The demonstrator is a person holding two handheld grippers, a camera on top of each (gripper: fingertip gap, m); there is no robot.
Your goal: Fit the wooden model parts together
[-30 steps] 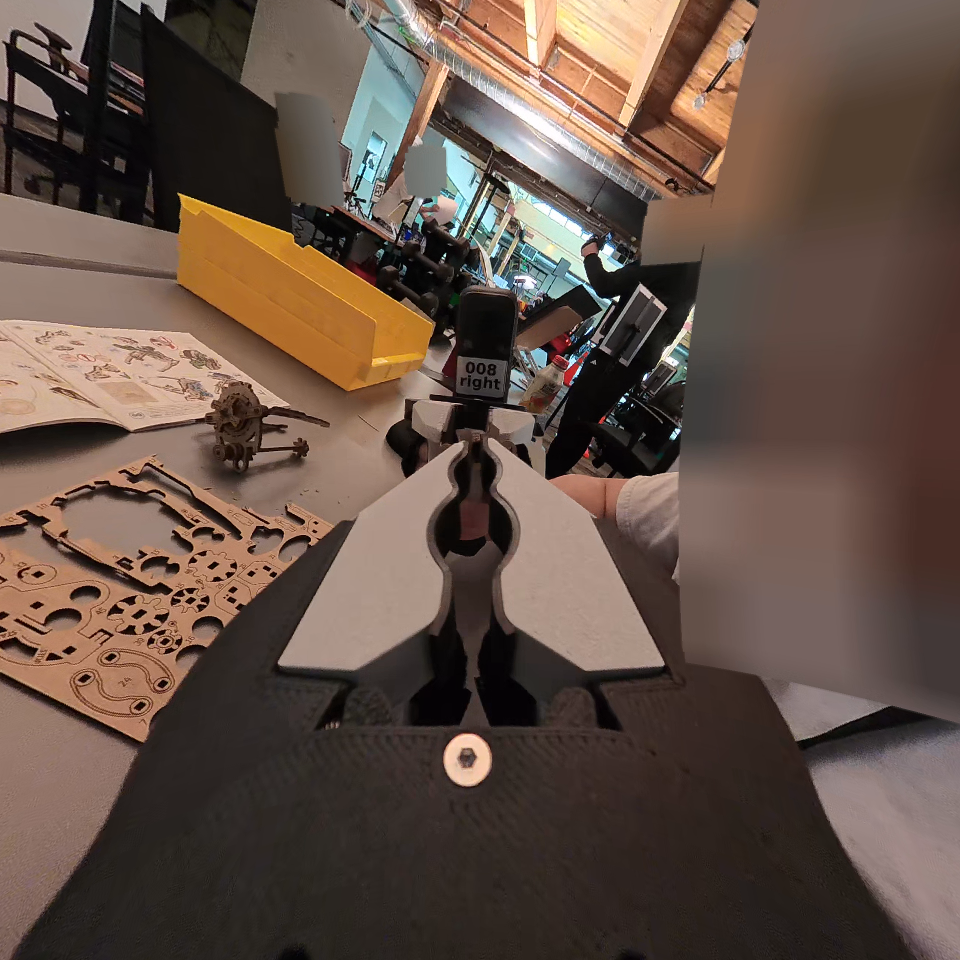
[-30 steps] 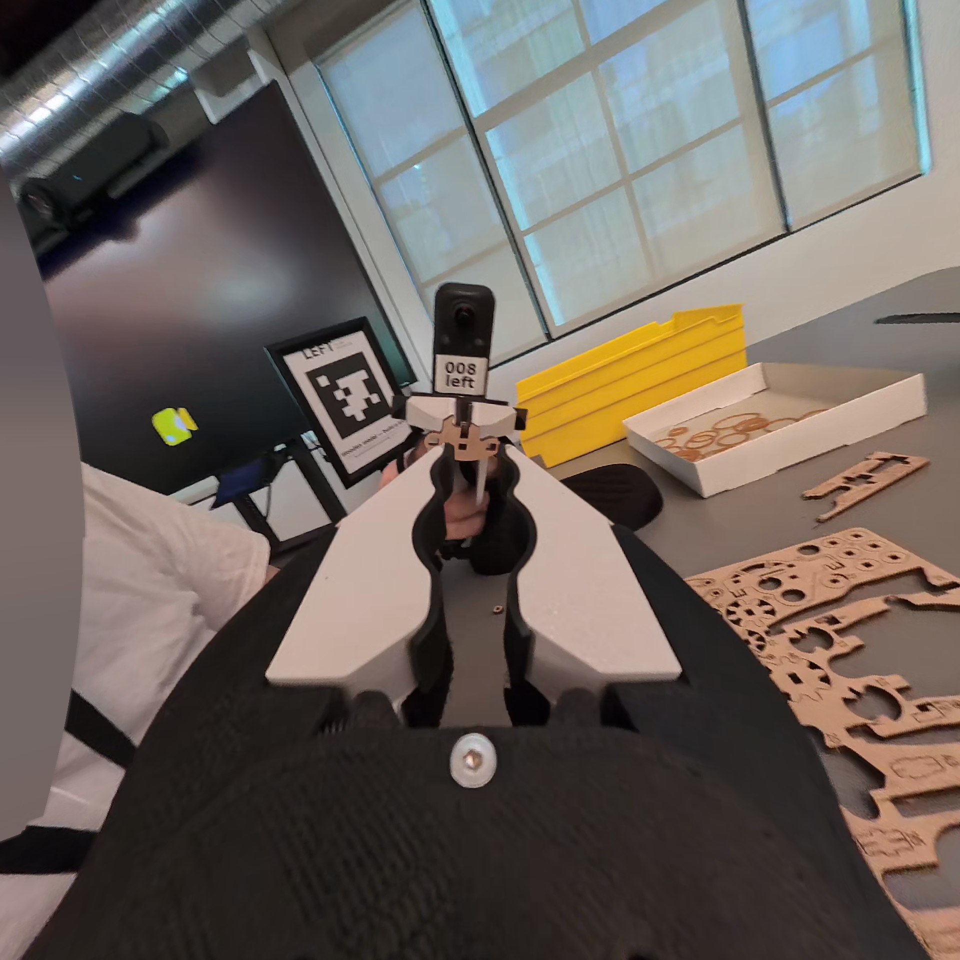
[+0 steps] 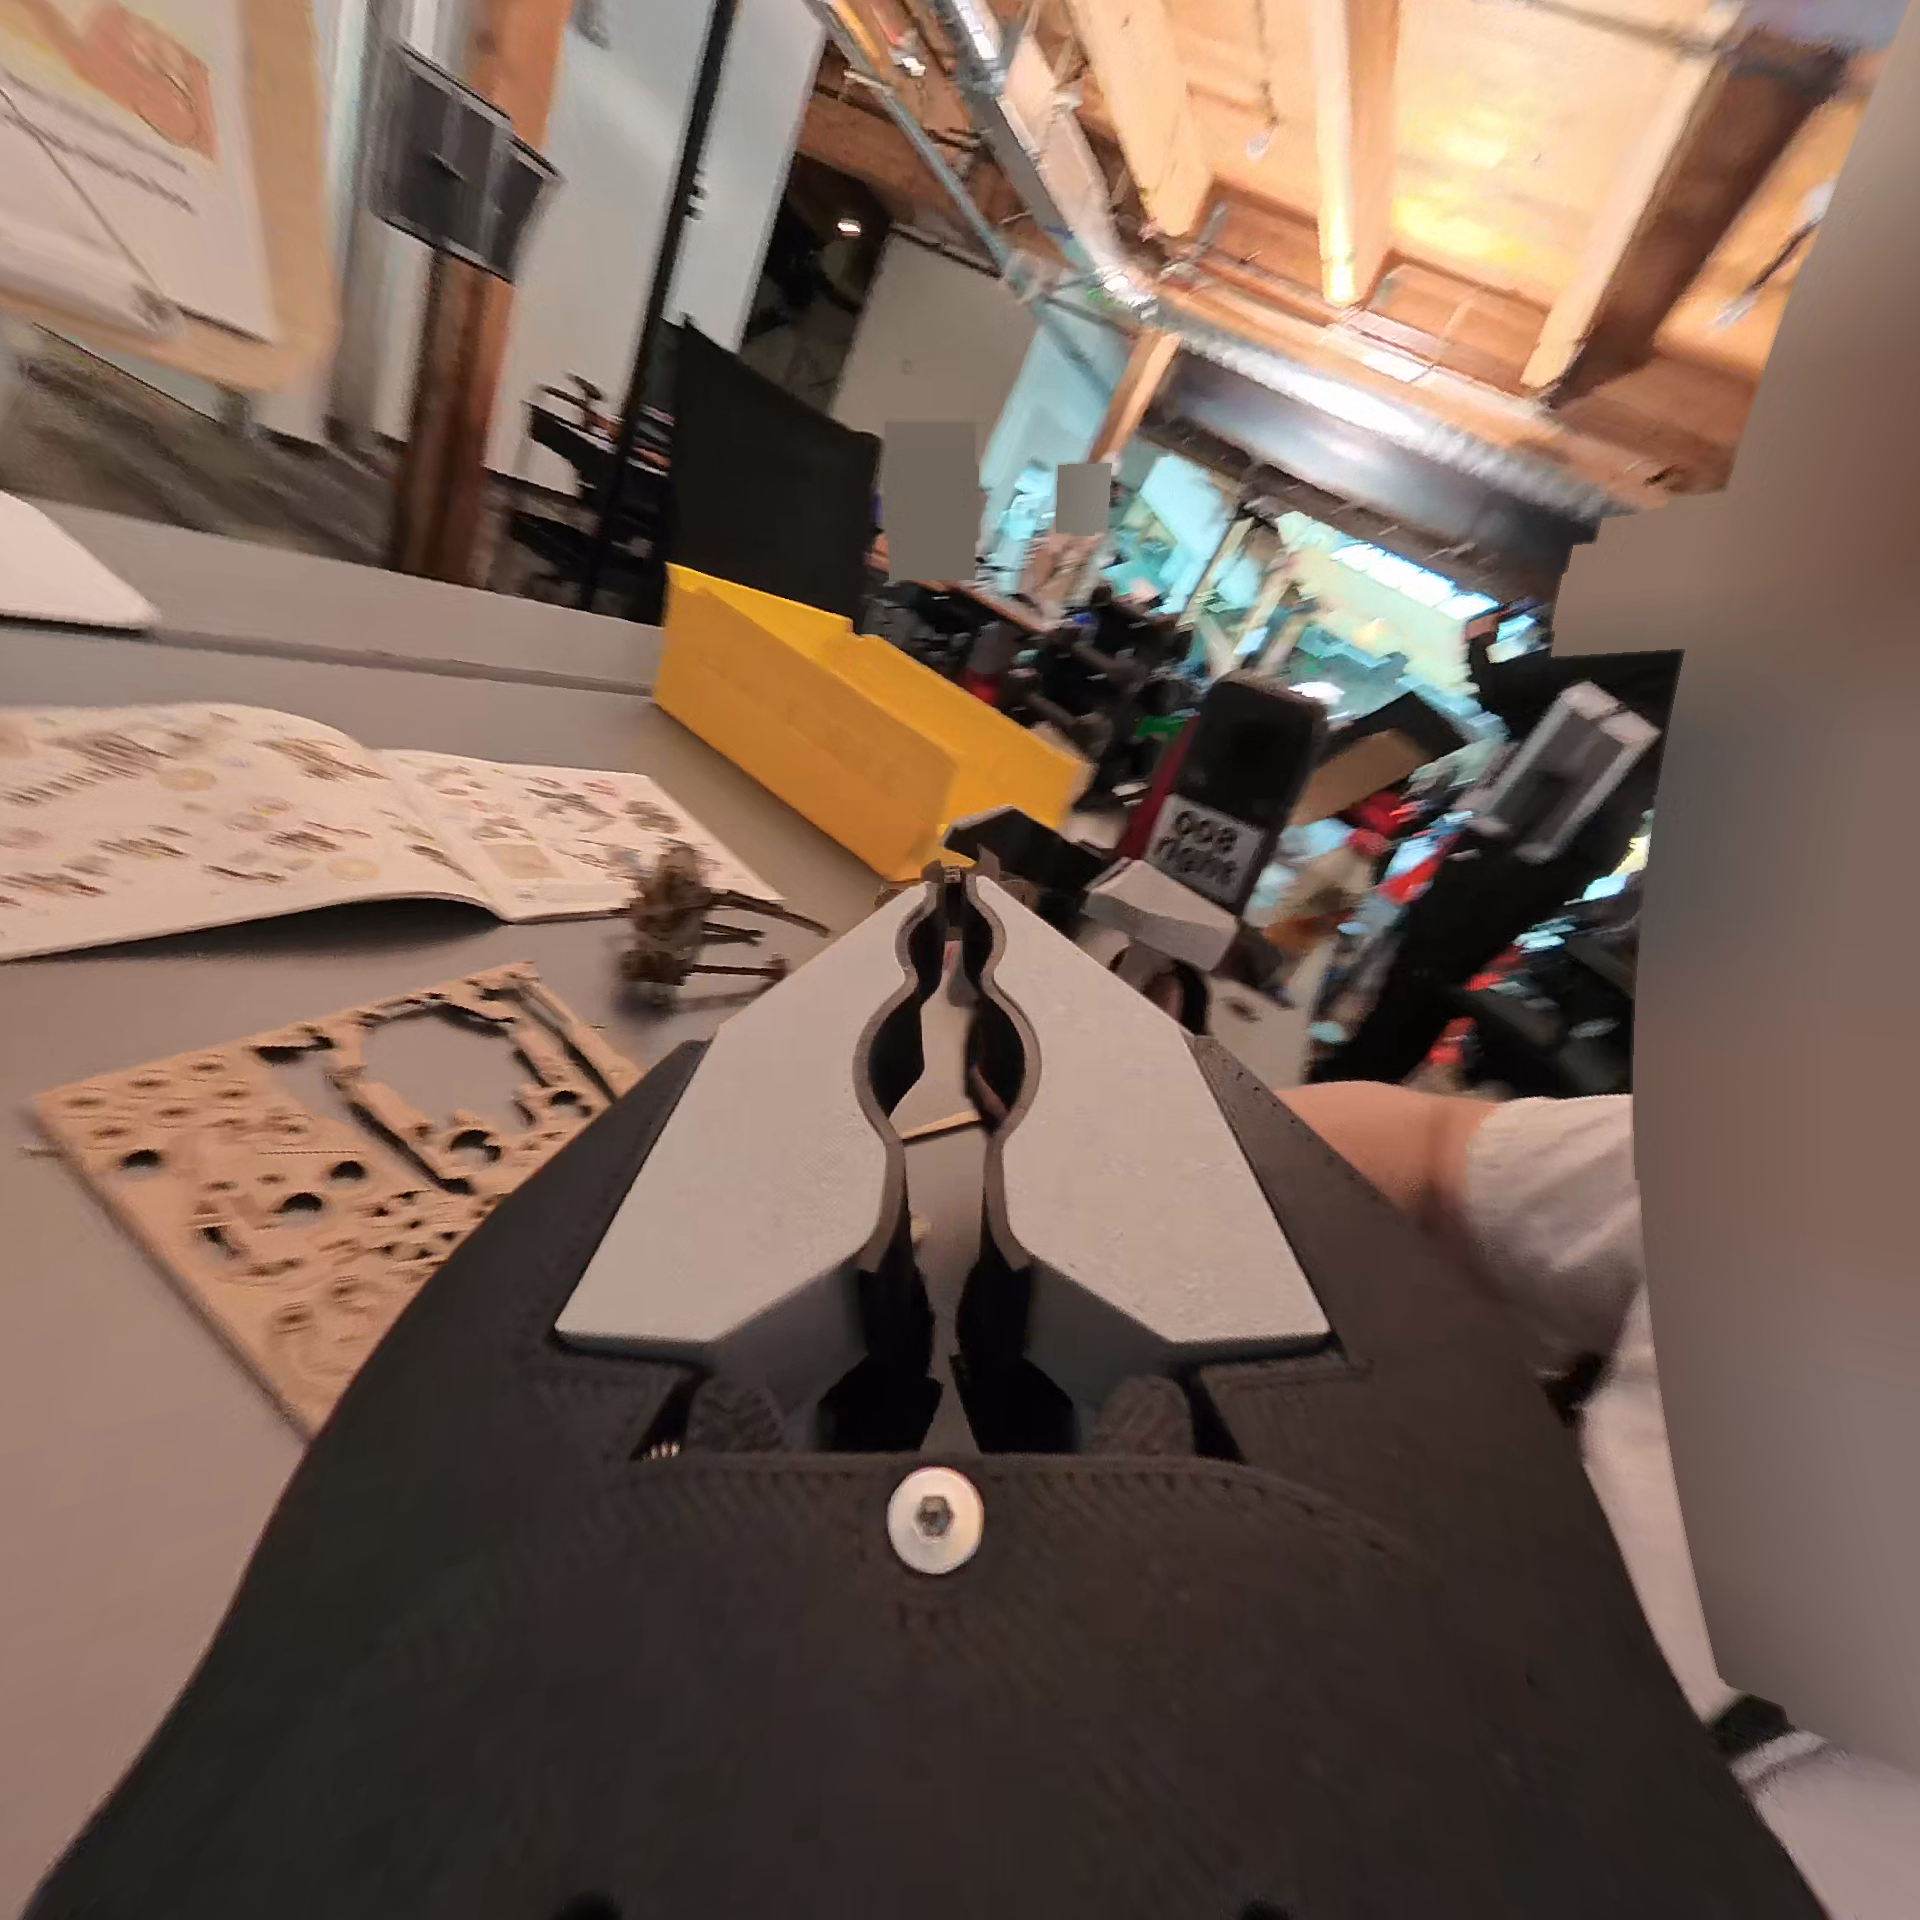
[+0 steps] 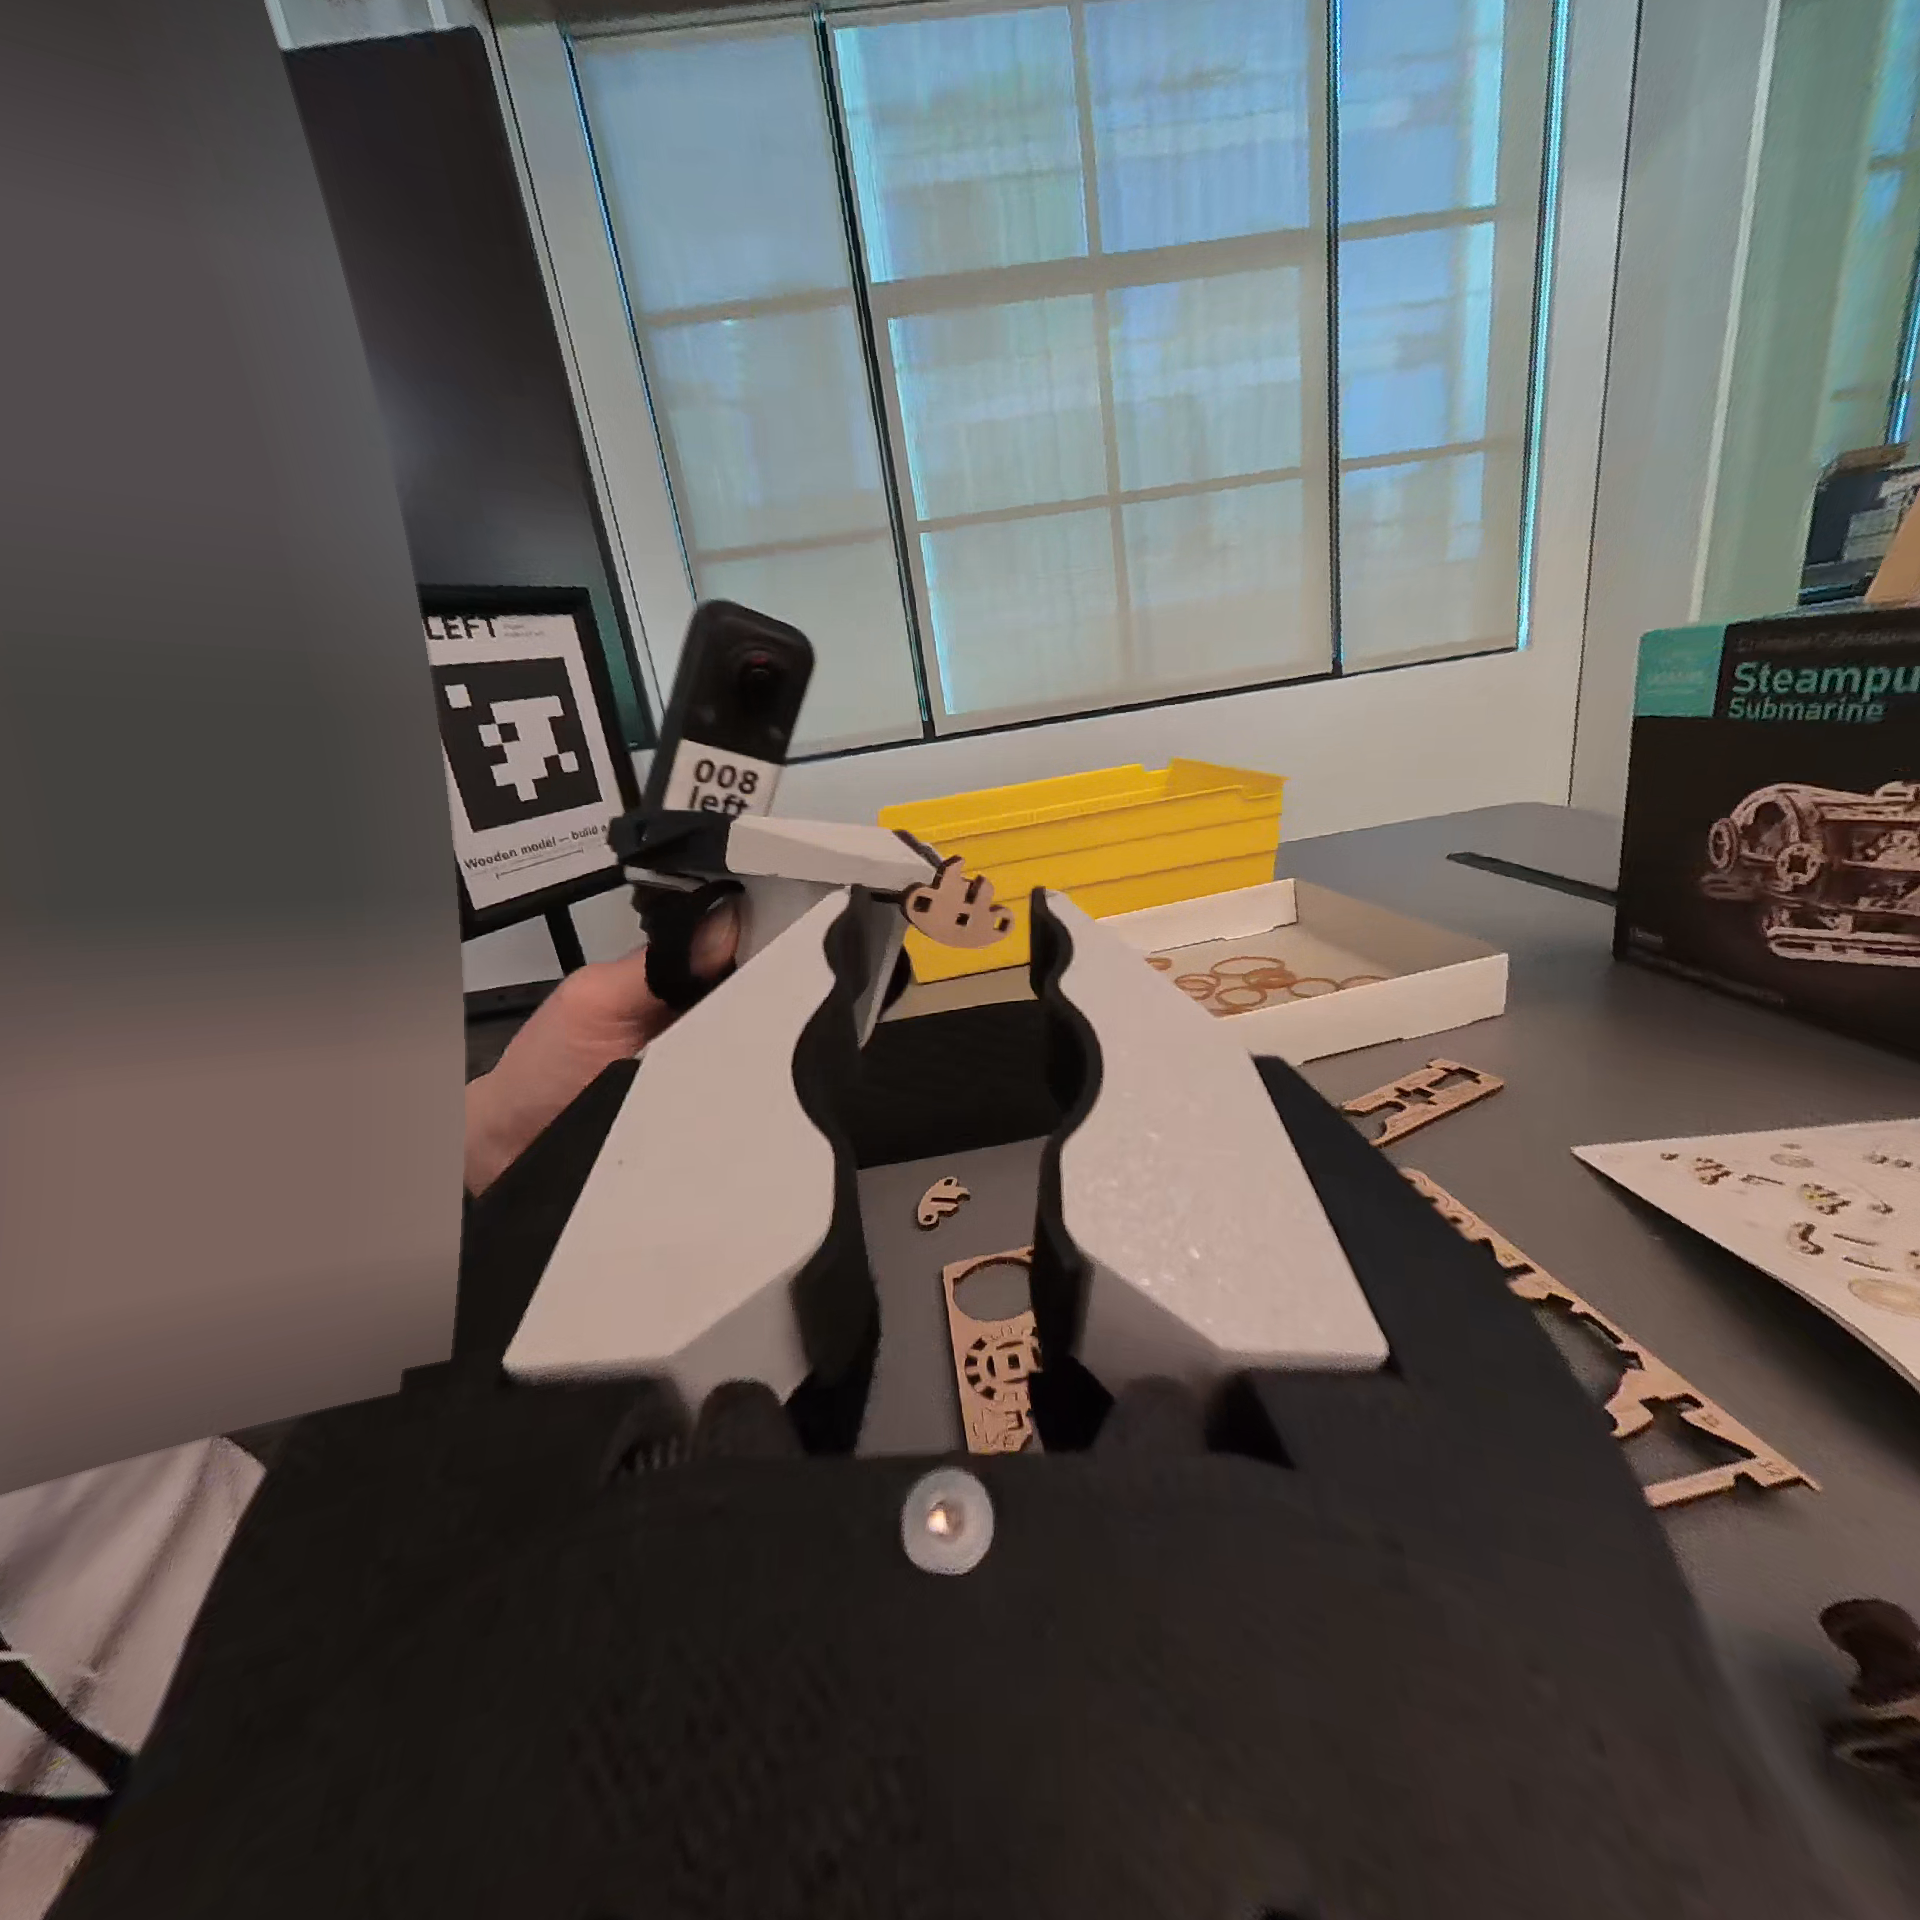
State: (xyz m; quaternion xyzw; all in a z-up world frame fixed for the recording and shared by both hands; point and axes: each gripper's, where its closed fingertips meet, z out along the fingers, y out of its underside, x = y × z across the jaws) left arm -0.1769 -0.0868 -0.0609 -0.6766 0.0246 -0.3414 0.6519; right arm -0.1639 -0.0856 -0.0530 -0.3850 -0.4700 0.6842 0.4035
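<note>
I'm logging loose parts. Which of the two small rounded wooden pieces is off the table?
The small wooden piece pinched in the left gripper, held up before the yellow bin. Its twin lies flat on the table, between the open right gripper's fingers.

Left wrist view: heavy motion blur across the background, the booklet (image 3: 312,821) and the yellow bin (image 3: 852,748); ceiling lights (image 3: 1455,197) blow out to warm glare. Strong wide-angle bending at the edges. Right wrist view: sharper, evenly lit by cool daylight from the large window (image 4: 1060,364); soft shadows on the dark table (image 4: 1558,1049). Slight softness near the lower corners; straight lines bow outward. Grey masking patches cover one side of each picture.
</note>
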